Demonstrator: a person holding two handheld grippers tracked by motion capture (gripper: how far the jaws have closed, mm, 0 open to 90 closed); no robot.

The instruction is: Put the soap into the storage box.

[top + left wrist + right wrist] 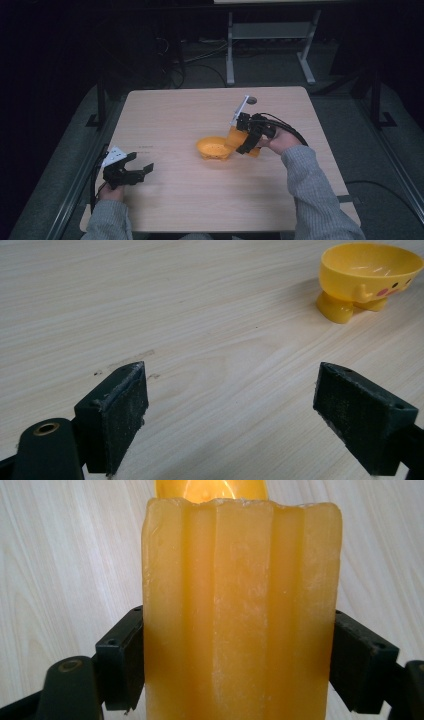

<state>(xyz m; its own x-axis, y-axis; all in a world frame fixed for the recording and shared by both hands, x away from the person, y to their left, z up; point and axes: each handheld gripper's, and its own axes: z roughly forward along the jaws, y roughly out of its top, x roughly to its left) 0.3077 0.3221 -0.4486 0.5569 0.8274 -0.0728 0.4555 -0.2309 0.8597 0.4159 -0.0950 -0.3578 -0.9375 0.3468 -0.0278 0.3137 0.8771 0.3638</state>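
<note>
Two tongs: one in each hand, both over a pale wooden worktop (170,115).
Right tongs (243,142): right of centre in the high view, tilted down toward the bowl; pinching a ridged orange block on both flat sides.
Right tongs, own view (239,667): black jaws pressed against the left and right faces of the block, no gap on either side.
Orange block (240,610): translucent, with lengthwise ridges, upright between the jaws in the right gripper view; far end reaching toward the bowl's rim.
Orange block, high view (235,136): just right of the bowl, touching or nearly touching its rim; exact contact not clear.
Yellow bowl (214,148): near the middle of the worktop, standing on small feet, opening upward.
Yellow bowl, left gripper view (369,277): far right, upright, with a little painted face and stubby feet, well apart from the left jaws.
Left tongs (131,170): near left part of the worktop, pointing right toward the bowl.
Left tongs, own view (240,415): jaws spread wide, bare wood between them, holding nothing.
Left hand (111,192): at the near left edge, grey sleeve behind it.
Right hand (282,141): behind the right tongs, grey sleeve running to the near right corner.
Black cable (285,125): looping from the right tongs over the hand.
</note>
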